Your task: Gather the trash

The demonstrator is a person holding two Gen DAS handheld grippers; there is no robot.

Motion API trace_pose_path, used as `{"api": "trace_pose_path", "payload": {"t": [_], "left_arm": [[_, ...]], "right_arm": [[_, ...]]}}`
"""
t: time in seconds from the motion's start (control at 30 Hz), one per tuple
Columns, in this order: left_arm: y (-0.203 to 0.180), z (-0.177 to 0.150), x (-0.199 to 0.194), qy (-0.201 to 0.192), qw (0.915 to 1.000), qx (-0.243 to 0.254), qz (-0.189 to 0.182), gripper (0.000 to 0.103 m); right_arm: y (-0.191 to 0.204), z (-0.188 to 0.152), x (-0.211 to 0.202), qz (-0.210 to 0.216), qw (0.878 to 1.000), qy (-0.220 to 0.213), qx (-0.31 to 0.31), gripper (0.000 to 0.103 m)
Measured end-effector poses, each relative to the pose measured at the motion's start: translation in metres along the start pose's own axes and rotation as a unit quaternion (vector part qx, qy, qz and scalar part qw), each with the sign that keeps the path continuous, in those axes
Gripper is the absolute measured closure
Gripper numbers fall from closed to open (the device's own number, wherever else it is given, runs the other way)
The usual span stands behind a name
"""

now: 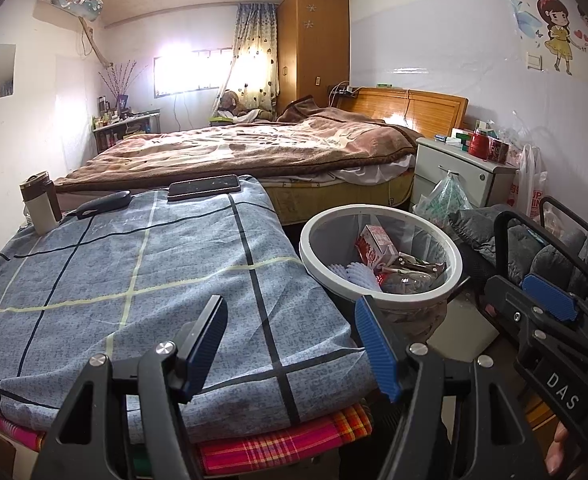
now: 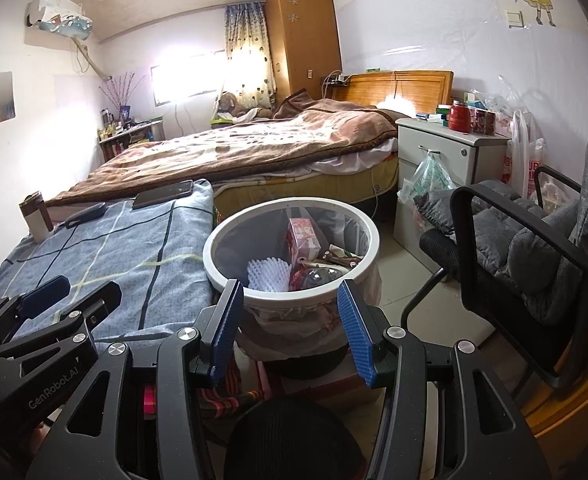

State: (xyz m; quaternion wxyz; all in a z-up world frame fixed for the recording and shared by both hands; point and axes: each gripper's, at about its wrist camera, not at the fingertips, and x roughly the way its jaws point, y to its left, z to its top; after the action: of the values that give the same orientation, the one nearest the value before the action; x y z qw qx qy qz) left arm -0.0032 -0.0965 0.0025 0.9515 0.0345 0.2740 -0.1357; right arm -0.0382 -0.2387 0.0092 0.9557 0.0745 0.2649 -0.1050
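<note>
A white-rimmed trash bin (image 1: 379, 302) with a mesh wall and a plastic liner stands on the floor beside a low table; it also shows in the right wrist view (image 2: 294, 304). Inside lie a red-and-white carton (image 1: 375, 247), white foam netting (image 2: 268, 274) and wrappers. My left gripper (image 1: 292, 346) is open and empty over the near right corner of the table's blue plaid cloth (image 1: 134, 280). My right gripper (image 2: 290, 328) is open and empty just in front of the bin's near rim. Each gripper shows at the edge of the other's view.
On the cloth lie a phone (image 1: 204, 188), a dark case (image 1: 104, 202) and a thermos (image 1: 40, 204). A bed (image 1: 254, 148) lies behind, a white nightstand (image 1: 457, 168) with a hanging bag to its right. A black chair with grey cushions (image 2: 533, 240) stands right of the bin.
</note>
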Motion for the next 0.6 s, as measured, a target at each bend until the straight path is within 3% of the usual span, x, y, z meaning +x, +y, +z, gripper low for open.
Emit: {"api": "trace_pose_path", "payload": {"t": [0.6], "left_arm": [[0.0015,0.0013,-0.0008,0.001,1.0,-0.001,0.001,0.034]], "right_arm": [[0.0001,-0.0005,-0.0004,0.001,1.0,0.0,0.001,0.052]]}}
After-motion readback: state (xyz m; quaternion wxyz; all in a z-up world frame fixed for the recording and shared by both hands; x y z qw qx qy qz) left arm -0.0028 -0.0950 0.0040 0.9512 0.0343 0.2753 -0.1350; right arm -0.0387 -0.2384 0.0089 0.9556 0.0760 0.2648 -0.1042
